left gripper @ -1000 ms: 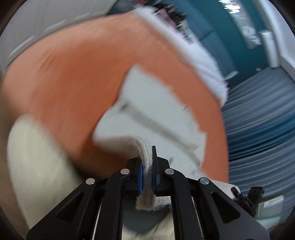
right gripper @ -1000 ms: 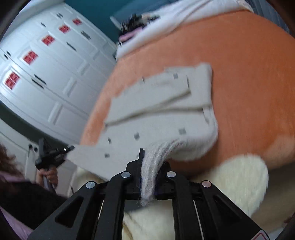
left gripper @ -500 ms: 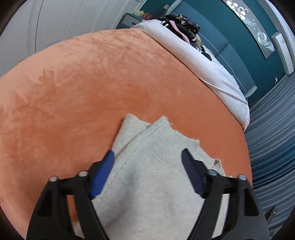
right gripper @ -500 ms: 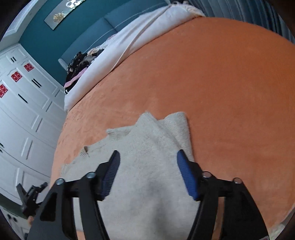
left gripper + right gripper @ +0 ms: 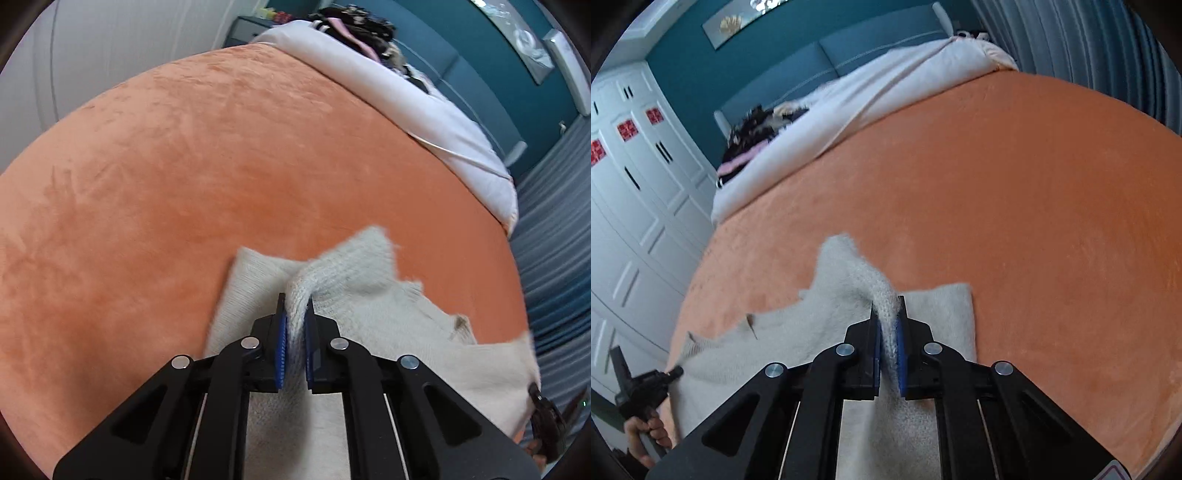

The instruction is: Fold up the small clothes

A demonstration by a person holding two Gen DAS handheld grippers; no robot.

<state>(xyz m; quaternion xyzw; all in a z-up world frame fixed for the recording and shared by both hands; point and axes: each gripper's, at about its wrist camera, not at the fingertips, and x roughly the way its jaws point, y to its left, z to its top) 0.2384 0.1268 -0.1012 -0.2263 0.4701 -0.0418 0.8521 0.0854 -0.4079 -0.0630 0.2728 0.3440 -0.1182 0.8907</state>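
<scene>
Sweater (image 5: pixel 369 306) edge blurred, lower part cut off behind tool (image 5: pixel 294 325).

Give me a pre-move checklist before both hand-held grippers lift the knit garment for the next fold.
1. Left hand-held gripper shut on the cream knit garment: ok.
2. Right hand-held gripper shut on the same garment: ok.
3. Fabric sits deep between the blue pads: ok.
4. Garment rests on the orange blanket: ok.
5. Orange blanket beyond the garment free of other items: ok.
6. Both grips at matching corners: cannot tell.
</scene>
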